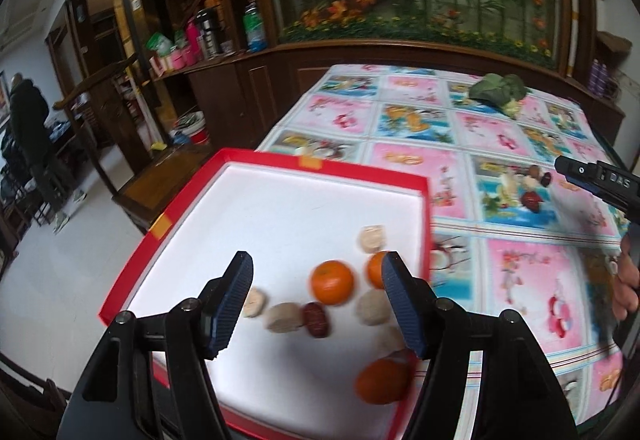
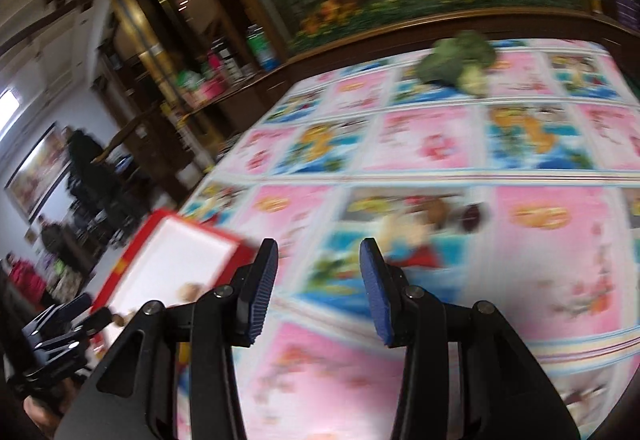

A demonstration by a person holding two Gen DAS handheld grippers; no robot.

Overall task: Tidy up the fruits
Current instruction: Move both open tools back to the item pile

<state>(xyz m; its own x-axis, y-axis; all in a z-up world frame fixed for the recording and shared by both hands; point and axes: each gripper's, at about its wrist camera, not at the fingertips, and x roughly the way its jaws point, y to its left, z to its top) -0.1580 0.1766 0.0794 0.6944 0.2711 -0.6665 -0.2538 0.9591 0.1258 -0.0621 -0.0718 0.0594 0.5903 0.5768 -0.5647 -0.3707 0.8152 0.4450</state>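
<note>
At the lower left, the red tray [image 1: 425, 200] already has oranges [image 1: 332, 282], nuts and a date. The left gripper [image 1: 316, 314] hangs over them, open and empty. A few small fruits [image 1: 532, 186] wait on the bench [image 1: 520, 280] at right. The right gripper [image 2: 319, 294] is open and empty too.

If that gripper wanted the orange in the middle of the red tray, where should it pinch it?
Across the middle orange's widest part, coming down from above. It is round, so pads either side of its middle are least likely to slip, and small fruits crowd its base.
</note>
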